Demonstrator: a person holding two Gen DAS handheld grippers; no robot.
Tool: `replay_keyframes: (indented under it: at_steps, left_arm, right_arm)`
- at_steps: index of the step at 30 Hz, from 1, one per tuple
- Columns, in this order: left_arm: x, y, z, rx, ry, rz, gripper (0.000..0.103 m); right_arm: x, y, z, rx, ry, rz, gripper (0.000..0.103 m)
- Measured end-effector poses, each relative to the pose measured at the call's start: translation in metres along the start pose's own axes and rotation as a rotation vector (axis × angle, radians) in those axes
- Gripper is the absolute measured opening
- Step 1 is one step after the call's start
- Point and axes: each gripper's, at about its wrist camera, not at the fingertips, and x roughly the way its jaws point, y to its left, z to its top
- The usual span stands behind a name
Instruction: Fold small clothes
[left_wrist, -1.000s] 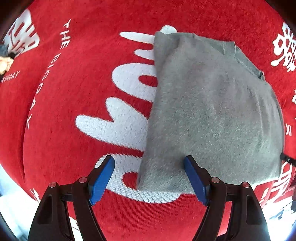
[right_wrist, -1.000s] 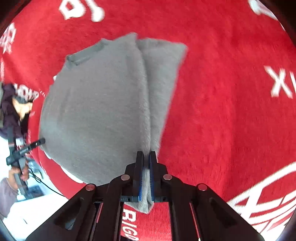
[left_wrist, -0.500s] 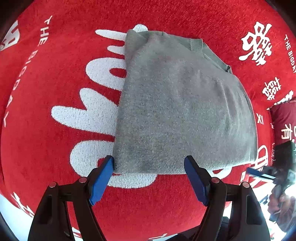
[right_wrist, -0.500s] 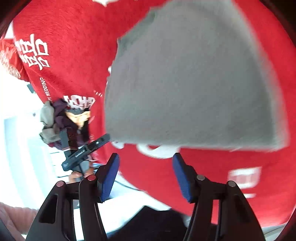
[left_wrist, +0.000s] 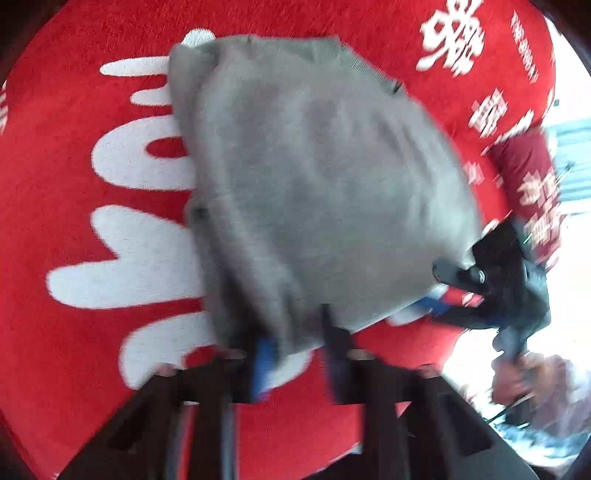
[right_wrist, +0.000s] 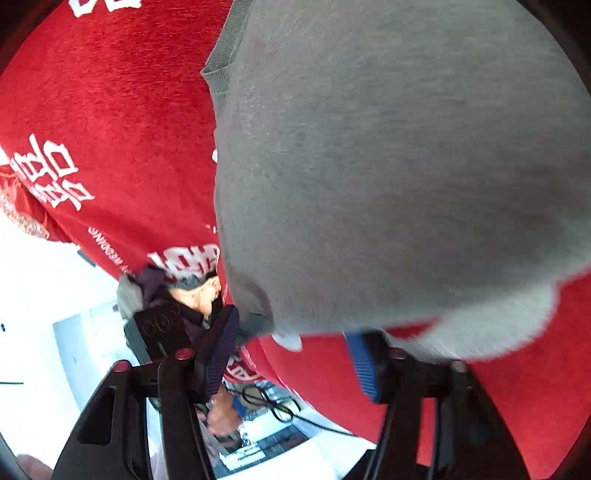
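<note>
The red cloth (right_wrist: 110, 122) bears white Chinese characters and "WEDDING".

Bare red cloth (left_wrist: 92, 92) left of sweater (left_wrist: 314, 177) (far side too)

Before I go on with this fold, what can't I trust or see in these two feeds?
1. Left wrist view: motion blur smears the left gripper. Its jaws have just been closing with the hem of the grey sweater between them, but pad contact is unclear.
2. Right wrist view: the sweater's far side is cut off by the frame edge.
3. Right wrist view: the dark clothes pile is small and blurred; pieces uncountable.
</note>
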Motion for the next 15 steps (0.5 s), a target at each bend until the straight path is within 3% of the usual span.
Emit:
replay_keyframes:
  at_steps: [1, 2, 7, 10, 13, 15]
  left_arm:
    - [-0.003, 0.002, -0.001, 0.005, -0.001, -0.007, 0.013]
    - [-0.007, 0.003, -0.002, 0.013, -0.005, -0.011, 0.006]
    - [-0.023, 0.015, -0.018, 0.038, -0.021, 0.009, 0.006]
    - [-0.017, 0.027, -0.024, -0.011, -0.030, 0.025, 0.006]
    - [-0.026, 0.035, -0.033, -0.059, -0.072, 0.038, 0.007]
    - [-0.033, 0.039, -0.039, -0.083, -0.084, 0.057, 0.007]
  right_arm:
    - [0.004, 0.006, 0.002, -0.007, -0.003, -0.035, 0.011]
    - [0.003, 0.012, 0.003, -0.024, -0.009, -0.058, 0.008]
    - [-0.002, 0.038, -0.006, -0.173, 0.024, -0.185, 0.008]
    - [0.011, 0.022, -0.009, -0.155, 0.071, -0.305, 0.008]
    - [0.012, 0.020, -0.015, -0.137, 0.078, -0.328, 0.008]
    - [0.016, 0.026, -0.021, -0.165, 0.120, -0.387, 0.009]
